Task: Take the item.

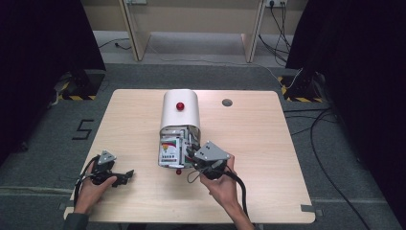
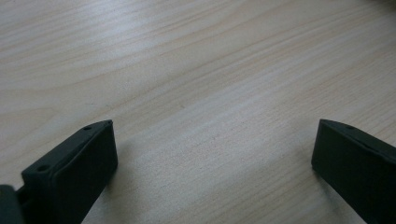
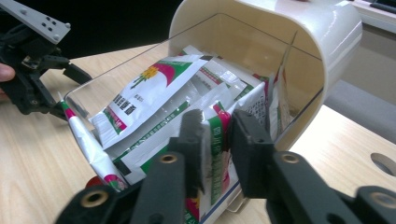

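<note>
Pinching one sachet [image 3: 215,140] inside the bin [image 3: 299,42], the right gripper [image 3: 217,135] clamped it, apparently for withdrawal; the left gripper [image 2: 212,144] rested spread wide and unladen on the table [image 2: 187,56].

A dark figure "5" [image 1: 82,129] is marked on the grey carpet floor [image 1: 43,143], at nine o'clock from the pale wooden table [image 1: 268,158]. The white sachets with green and red print [image 3: 149,93], lying in the clear plastic drawer [image 3: 88,93], carry dark characters too small to read.
</note>
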Tool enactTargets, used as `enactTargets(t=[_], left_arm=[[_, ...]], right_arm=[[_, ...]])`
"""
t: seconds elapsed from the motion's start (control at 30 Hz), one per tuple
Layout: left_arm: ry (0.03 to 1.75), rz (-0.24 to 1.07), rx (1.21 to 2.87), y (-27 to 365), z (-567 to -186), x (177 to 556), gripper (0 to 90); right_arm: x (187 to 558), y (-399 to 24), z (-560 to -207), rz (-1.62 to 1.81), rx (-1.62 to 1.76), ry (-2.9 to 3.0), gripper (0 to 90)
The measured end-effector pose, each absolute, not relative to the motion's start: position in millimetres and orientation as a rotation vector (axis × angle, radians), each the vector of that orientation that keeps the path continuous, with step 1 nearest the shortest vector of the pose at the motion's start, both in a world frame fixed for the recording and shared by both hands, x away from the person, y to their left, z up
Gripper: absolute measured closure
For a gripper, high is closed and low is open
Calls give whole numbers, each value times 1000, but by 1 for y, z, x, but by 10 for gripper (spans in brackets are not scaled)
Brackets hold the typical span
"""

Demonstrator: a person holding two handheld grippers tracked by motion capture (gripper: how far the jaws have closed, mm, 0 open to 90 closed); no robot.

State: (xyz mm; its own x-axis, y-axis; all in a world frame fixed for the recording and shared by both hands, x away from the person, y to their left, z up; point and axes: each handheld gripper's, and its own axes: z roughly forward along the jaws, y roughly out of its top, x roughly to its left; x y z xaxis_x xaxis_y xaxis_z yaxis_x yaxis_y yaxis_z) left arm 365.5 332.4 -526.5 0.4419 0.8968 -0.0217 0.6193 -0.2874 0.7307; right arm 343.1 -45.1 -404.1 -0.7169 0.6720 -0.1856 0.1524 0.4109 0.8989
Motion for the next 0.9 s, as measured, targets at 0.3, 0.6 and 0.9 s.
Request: enactTargets(t=[0.3, 0.6, 0.9], left_arm=[[1268, 525, 2017, 332, -526, 365, 0], [1269, 525, 2018, 332, -526, 365, 0], [1269, 525, 2018, 332, -526, 365, 0]], right_arm=[[340, -51, -399, 1345, 691, 2101, 839], [330, -56, -386, 1417, 650, 2085, 849], [325, -63, -378, 1462, 641, 2063, 855]])
